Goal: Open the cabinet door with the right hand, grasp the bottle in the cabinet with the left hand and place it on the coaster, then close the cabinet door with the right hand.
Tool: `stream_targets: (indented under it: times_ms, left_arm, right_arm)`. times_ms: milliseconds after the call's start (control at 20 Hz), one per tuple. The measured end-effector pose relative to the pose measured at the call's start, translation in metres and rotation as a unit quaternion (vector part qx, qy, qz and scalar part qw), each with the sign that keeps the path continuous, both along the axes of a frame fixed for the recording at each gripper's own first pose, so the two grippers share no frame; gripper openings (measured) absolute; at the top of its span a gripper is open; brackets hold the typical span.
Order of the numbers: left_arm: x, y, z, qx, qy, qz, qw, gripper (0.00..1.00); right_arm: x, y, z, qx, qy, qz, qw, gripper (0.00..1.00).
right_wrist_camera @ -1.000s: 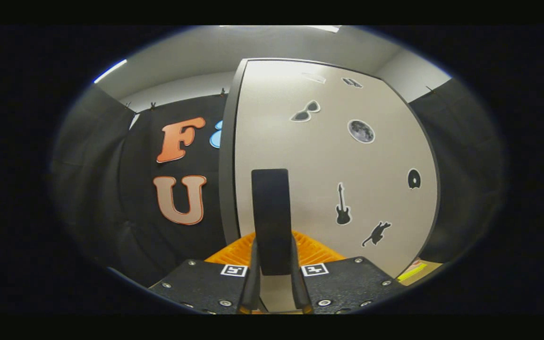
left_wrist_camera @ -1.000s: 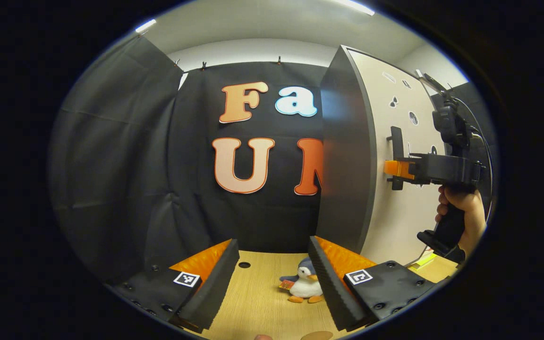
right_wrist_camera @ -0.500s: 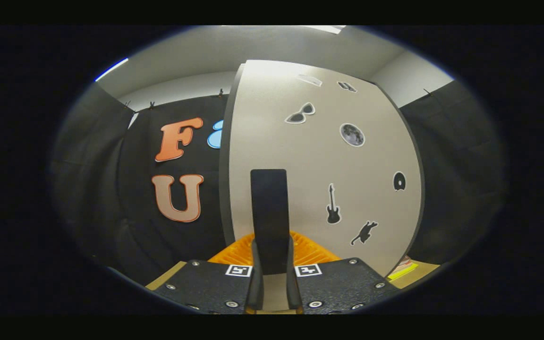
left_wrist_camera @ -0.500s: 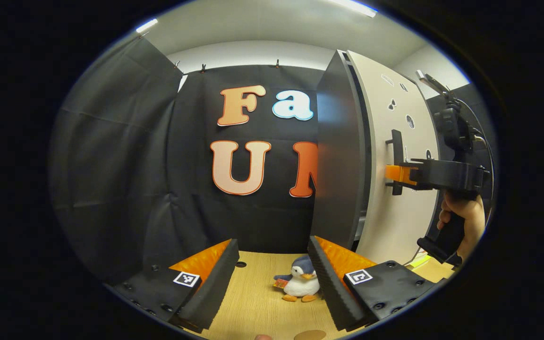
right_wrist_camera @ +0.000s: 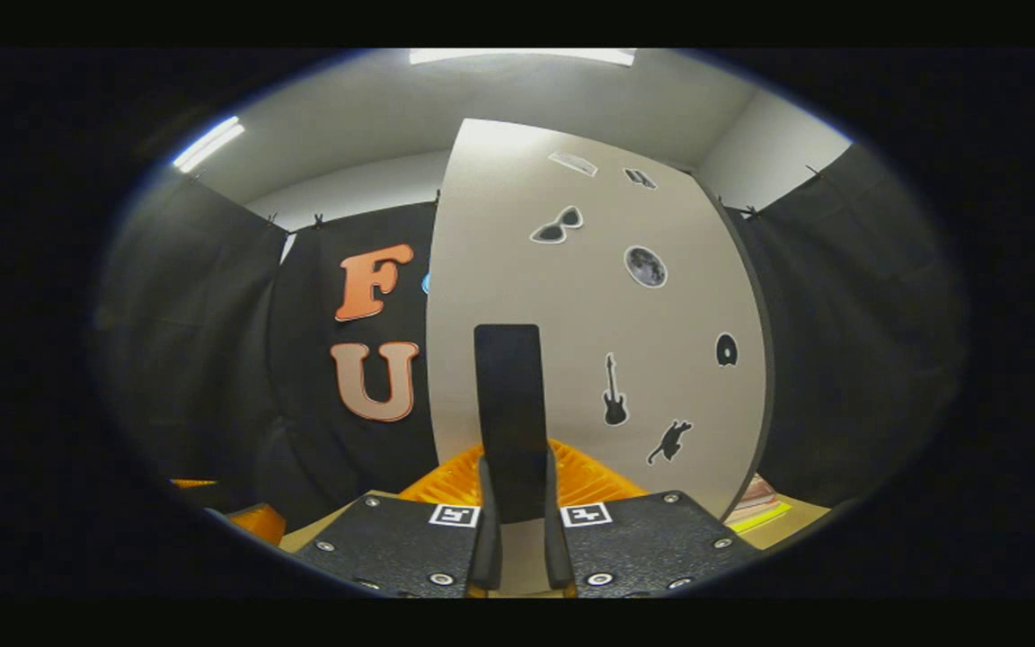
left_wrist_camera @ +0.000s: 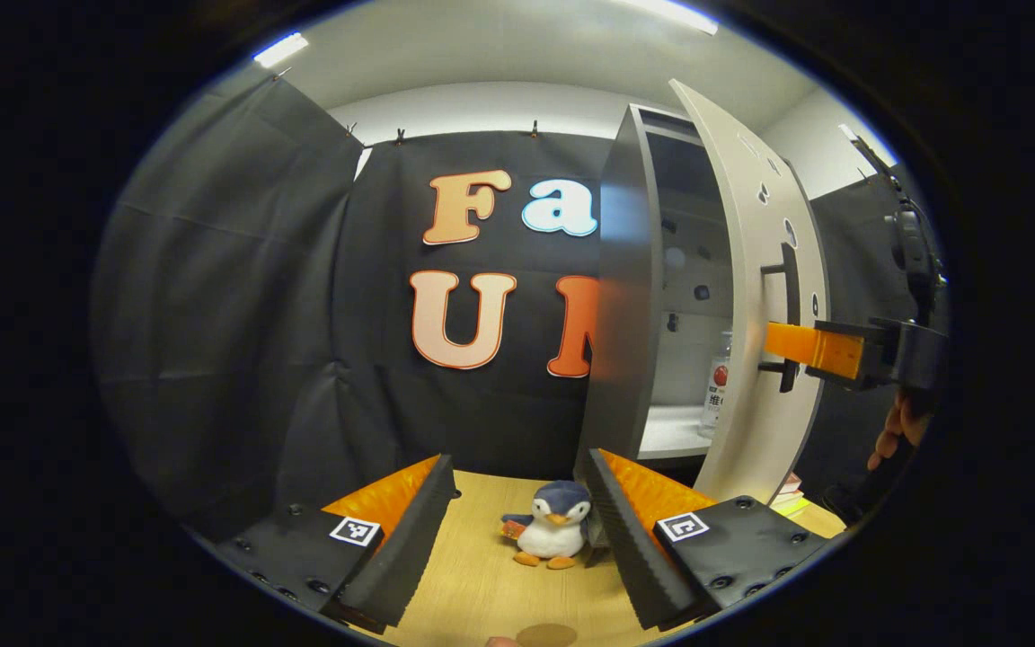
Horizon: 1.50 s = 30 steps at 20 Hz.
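1. Bottle [left_wrist_camera: 717,388] stands on the cabinet shelf [left_wrist_camera: 670,431] behind the half-open door [left_wrist_camera: 751,296]; probably light, smooth, best gripped mid-body.
2. Right gripper [right_wrist_camera: 515,503] is clamped on the door handle [right_wrist_camera: 508,413].
3. Left gripper [left_wrist_camera: 517,512] gapes empty.

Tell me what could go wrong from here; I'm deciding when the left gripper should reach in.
1. The door is only partly open; the gap to the bottle looks narrow.
2. The right gripper could slip off the handle.
3. The penguin sits between the left gripper's fingers.
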<state>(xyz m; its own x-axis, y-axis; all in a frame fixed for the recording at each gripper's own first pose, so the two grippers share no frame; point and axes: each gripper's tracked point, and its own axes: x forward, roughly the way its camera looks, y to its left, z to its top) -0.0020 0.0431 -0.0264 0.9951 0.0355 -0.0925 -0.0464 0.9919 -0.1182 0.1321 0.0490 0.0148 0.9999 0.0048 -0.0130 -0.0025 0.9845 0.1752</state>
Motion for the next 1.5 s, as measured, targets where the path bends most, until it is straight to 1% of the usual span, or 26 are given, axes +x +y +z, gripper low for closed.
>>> stream_targets:
  times_ms: [300,350,400,450,650,800,850,900,1050,1150,1300,1350,1500]
  left_arm:
    - [-0.009,-0.037,0.014,0.007,-0.014,-0.008,1.000,0.96]
    - [-0.010,-0.045,0.015,0.006,-0.015,-0.012,1.000,0.96]
    - [-0.011,-0.051,0.016,0.005,-0.016,-0.015,1.000,0.96]
    - [-0.011,-0.059,0.017,0.004,-0.016,-0.019,1.000,0.96]
    - [-0.007,-0.090,0.019,-0.003,-0.019,-0.042,0.999,0.96]
    - [-0.006,-0.118,0.024,-0.001,-0.025,-0.066,0.998,0.96]
    - [-0.005,-0.128,0.027,0.000,-0.028,-0.074,0.997,0.96]
    - [-0.006,-0.137,0.027,0.000,-0.030,-0.082,0.996,0.96]
    - [-0.008,-0.163,0.025,-0.002,-0.027,-0.103,0.994,0.97]
    - [-0.012,-0.176,0.027,-0.004,-0.028,-0.113,0.993,0.96]
    - [-0.016,-0.189,0.027,-0.004,-0.029,-0.118,0.993,0.97]
    - [-0.016,-0.194,0.027,-0.006,-0.028,-0.120,0.992,0.97]
    - [-0.019,-0.207,0.027,-0.016,-0.029,-0.124,0.992,0.96]
  right_arm:
    - [-0.016,-0.010,0.001,0.009,0.000,0.019,1.000,0.18]
    - [-0.018,-0.012,0.002,0.008,0.000,0.020,1.000,0.17]
    - [-0.021,-0.014,0.002,0.010,0.001,0.020,1.000,0.20]
    - [-0.023,-0.017,0.001,0.010,0.003,0.018,1.000,0.17]
    - [-0.034,-0.031,0.001,0.006,0.002,0.004,1.000,0.20]
    - [-0.039,-0.040,0.001,0.009,0.000,-0.004,1.000,0.16]
    - [-0.041,-0.043,0.001,0.013,-0.002,-0.007,1.000,0.17]
    - [-0.043,-0.045,0.001,0.011,-0.001,-0.006,1.000,0.13]
    - [-0.048,-0.056,-0.001,0.009,0.000,-0.018,1.000,0.14]
    - [-0.050,-0.067,-0.001,0.004,0.000,-0.032,0.999,0.13]
    - [-0.052,-0.085,-0.004,-0.013,0.006,-0.057,0.998,0.14]
    - [-0.053,-0.093,-0.005,-0.019,0.007,-0.068,0.997,0.08]
    - [-0.055,-0.107,-0.006,-0.023,0.007,-0.082,0.996,0.07]
